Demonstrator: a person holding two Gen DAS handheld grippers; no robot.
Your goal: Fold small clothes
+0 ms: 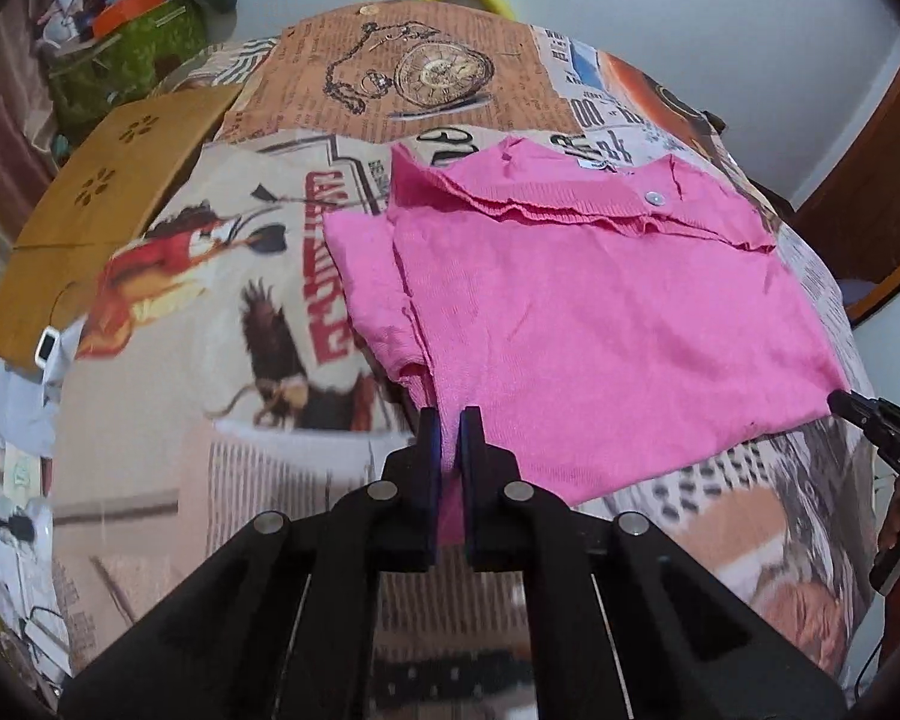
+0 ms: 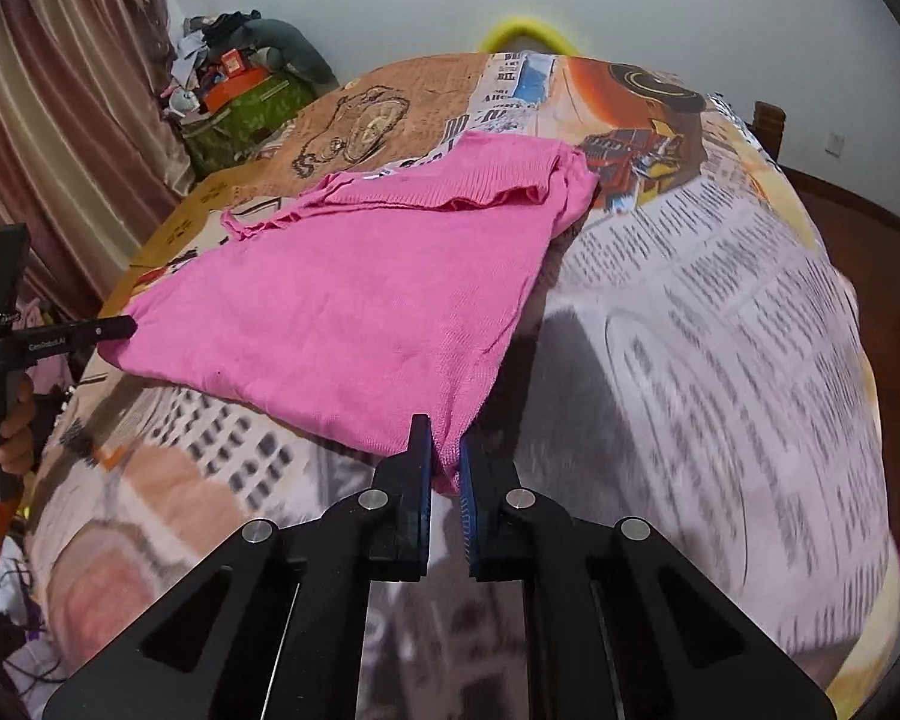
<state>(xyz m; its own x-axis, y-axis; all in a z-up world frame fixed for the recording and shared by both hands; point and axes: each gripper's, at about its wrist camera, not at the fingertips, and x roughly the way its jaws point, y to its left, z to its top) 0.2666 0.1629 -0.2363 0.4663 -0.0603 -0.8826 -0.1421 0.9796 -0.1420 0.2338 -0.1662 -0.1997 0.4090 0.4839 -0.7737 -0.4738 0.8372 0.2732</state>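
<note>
- Pinching the near left corner of the pink top (image 1: 600, 324), the left gripper (image 1: 448, 420) has its jaws clamped on fabric.
- Right gripper (image 2: 445, 426) jaws grip the near right corner.
- Top lies on the printed bedspread (image 2: 720, 300).

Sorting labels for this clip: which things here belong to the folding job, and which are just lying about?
Belongs to the job:
- pink knit top
- left gripper, shut on its near corner
- right gripper, shut on the other near corner

Lying about:
- printed bedspread
- cardboard sheet
- green bag
</note>
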